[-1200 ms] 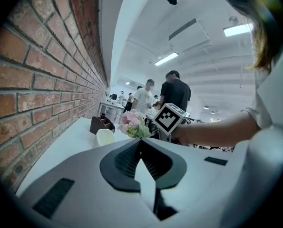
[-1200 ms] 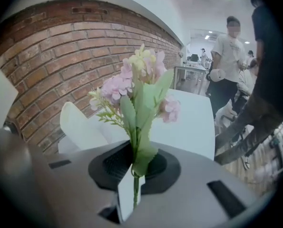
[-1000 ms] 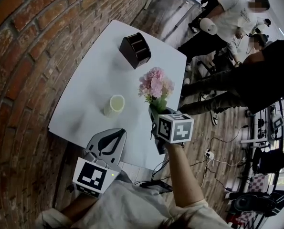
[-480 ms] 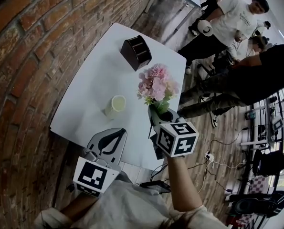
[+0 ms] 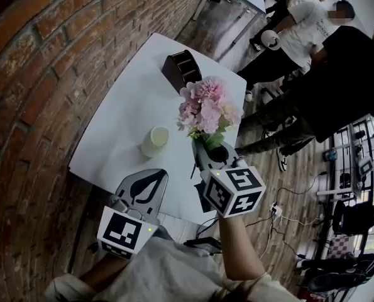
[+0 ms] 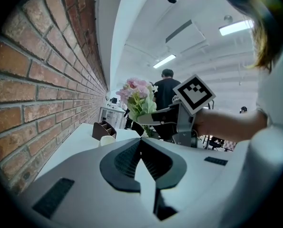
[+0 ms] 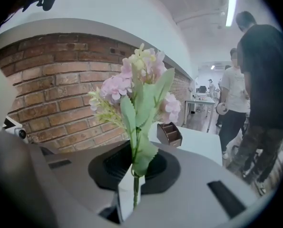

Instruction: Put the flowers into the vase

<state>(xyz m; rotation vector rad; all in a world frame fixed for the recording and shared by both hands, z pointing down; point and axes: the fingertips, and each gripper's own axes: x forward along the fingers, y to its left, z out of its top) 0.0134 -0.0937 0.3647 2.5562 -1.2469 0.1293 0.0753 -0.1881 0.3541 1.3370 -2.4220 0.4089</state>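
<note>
A bunch of pink flowers (image 5: 205, 109) with green leaves stands upright over the table's near right edge, and my right gripper (image 5: 203, 148) is shut on its stem. In the right gripper view the stem (image 7: 134, 182) runs down between the pads of that gripper (image 7: 134, 161). The vase (image 5: 154, 141), a small pale cup, stands on the white table (image 5: 121, 118), left of the flowers and apart from them. My left gripper (image 5: 152, 178) hangs at the near table edge, shut and holding nothing. Its view shows the flowers (image 6: 137, 96), the vase (image 6: 107, 140) and the right gripper's marker cube (image 6: 193, 93).
A dark brown organizer box (image 5: 181, 70) sits at the far end of the table. A brick wall (image 5: 42, 74) runs along the left side. Several people (image 5: 312, 61) stand close by on the right, over a wooden floor with cables and chairs.
My right gripper has risen with the flowers, and the bunch now stands higher and a little farther over the table. The left gripper has kept still.
</note>
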